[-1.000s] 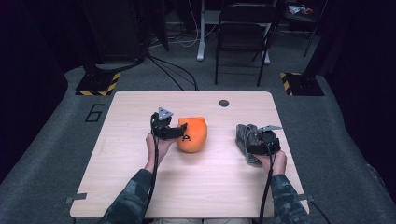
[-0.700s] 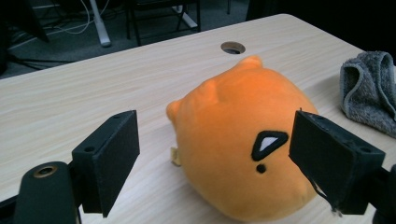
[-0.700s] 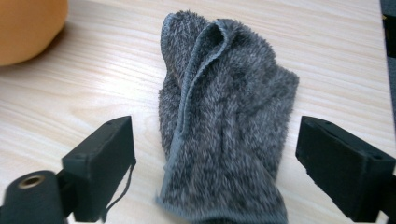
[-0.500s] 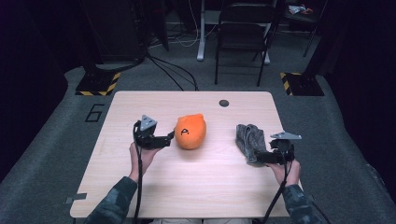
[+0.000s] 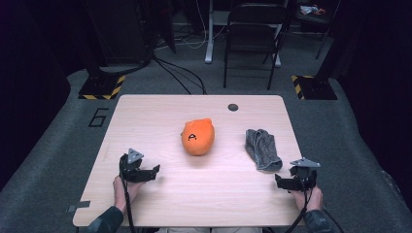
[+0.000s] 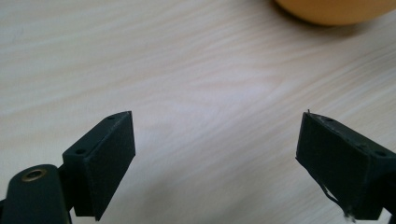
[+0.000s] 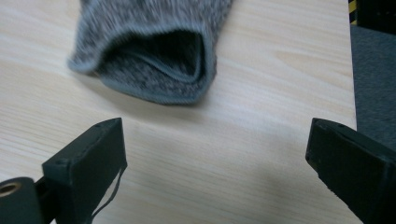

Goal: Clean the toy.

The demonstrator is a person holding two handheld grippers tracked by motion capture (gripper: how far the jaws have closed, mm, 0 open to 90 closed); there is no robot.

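Gripper on my left (image 5: 154, 171) has drawn back to the bench's (image 5: 145, 111) seven o'clock corner, its jaws just opened and empty, leaving the orange plush (image 5: 197, 137) alone at centre. It is rounded, with a black mark on top. My right gripper (image 5: 278, 180), at five o'clock, has likewise spread and let go; the grey knit cloth (image 5: 262, 148) lies crumpled at its twelve o'clock. Both things look set down.
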